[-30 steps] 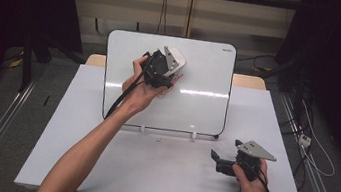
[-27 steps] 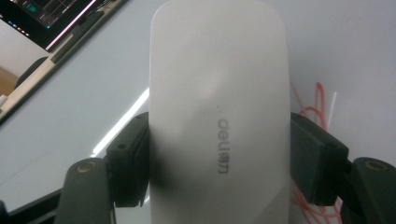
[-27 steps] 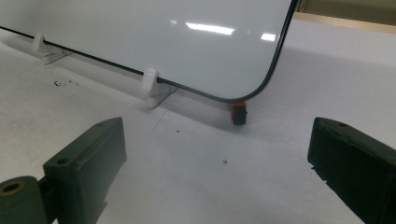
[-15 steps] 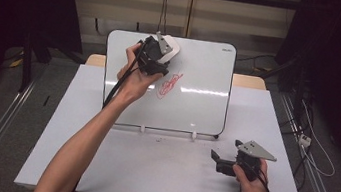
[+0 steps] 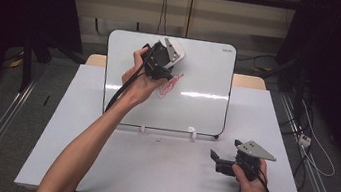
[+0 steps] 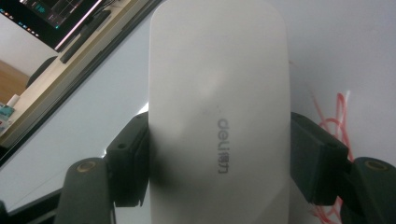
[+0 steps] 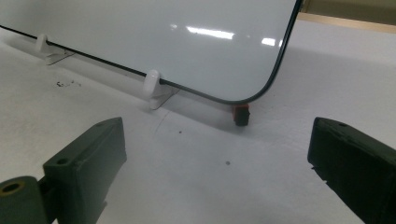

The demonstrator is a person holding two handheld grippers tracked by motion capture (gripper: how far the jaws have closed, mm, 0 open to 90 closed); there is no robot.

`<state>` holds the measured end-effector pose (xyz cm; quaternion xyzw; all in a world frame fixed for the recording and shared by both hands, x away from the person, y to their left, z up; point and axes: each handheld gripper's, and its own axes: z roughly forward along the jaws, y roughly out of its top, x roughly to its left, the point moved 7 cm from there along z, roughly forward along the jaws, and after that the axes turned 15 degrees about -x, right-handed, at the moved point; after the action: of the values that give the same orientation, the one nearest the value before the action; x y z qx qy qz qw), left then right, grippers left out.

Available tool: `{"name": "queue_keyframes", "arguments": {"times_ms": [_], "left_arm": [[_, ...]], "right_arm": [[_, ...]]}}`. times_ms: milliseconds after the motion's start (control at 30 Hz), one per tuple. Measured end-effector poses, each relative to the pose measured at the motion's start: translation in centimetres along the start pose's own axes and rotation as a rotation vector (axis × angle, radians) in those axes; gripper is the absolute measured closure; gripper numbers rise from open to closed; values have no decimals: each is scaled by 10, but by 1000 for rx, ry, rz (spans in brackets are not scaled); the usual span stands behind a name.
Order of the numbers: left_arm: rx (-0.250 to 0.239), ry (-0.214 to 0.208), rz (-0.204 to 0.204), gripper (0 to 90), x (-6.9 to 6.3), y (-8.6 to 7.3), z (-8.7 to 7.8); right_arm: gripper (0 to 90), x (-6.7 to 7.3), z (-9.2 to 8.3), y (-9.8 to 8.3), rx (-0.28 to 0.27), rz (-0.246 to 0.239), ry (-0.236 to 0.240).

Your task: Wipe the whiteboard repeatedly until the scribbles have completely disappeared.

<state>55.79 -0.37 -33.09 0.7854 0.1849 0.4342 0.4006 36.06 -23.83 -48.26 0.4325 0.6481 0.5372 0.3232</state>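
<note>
Left gripper [image 5: 168, 55] squeezing the white eraser [image 6: 217, 112], up against the whiteboard [image 5: 201, 75] by red scribbles [image 5: 168, 86]. Right gripper [image 5: 216, 160] wide open, holding nothing, low on the table [image 5: 158, 170].

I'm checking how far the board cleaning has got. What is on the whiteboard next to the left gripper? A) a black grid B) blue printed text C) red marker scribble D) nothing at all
C: a red marker scribble sits on the whiteboard right beside the eraser clamped in the left gripper.
</note>
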Motion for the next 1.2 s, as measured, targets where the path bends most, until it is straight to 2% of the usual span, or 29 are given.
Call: {"name": "queue_keyframes", "arguments": {"times_ms": [133,167,267,433,467,500,567,633,767,833,867,967,1067,1200], "left_arm": [[4,-21,8,312,-12,-1,1],[2,-26,27,312,-15,-1,2],[0,-45,35,312,-26,-2,2],[4,-55,78,312,-40,-5,-1],[-8,-50,70,312,-40,-5,-1],[-7,-66,58,312,-42,-6,-1],[-5,-75,68,312,-48,-8,-2],[-1,-79,96,312,-55,-11,-4],[-14,-96,91,311,-64,-15,-7],[-7,-96,102,312,-65,-15,-8],[-12,-102,87,312,-65,-15,-7],[-3,-122,80,312,-62,-15,-6],[-3,-121,85,312,-58,-15,-6],[-4,-114,70,312,-51,-13,-6]], "right_arm": [[44,0,0,0,-1,0,1],[45,0,-1,0,-2,0,0],[44,0,-1,0,-3,-3,2],[45,0,0,0,1,-3,2],[44,0,0,0,0,-5,1],[44,0,1,0,-1,-8,2],[44,1,0,0,0,-5,3],[45,1,0,0,-1,-6,4],[44,1,0,0,-1,-7,4],[45,1,0,0,-1,-10,5],[45,0,1,0,0,-11,5],[44,0,1,0,-1,-11,4],[44,0,1,0,1,-10,3],[44,0,1,0,2,-8,2]]}}
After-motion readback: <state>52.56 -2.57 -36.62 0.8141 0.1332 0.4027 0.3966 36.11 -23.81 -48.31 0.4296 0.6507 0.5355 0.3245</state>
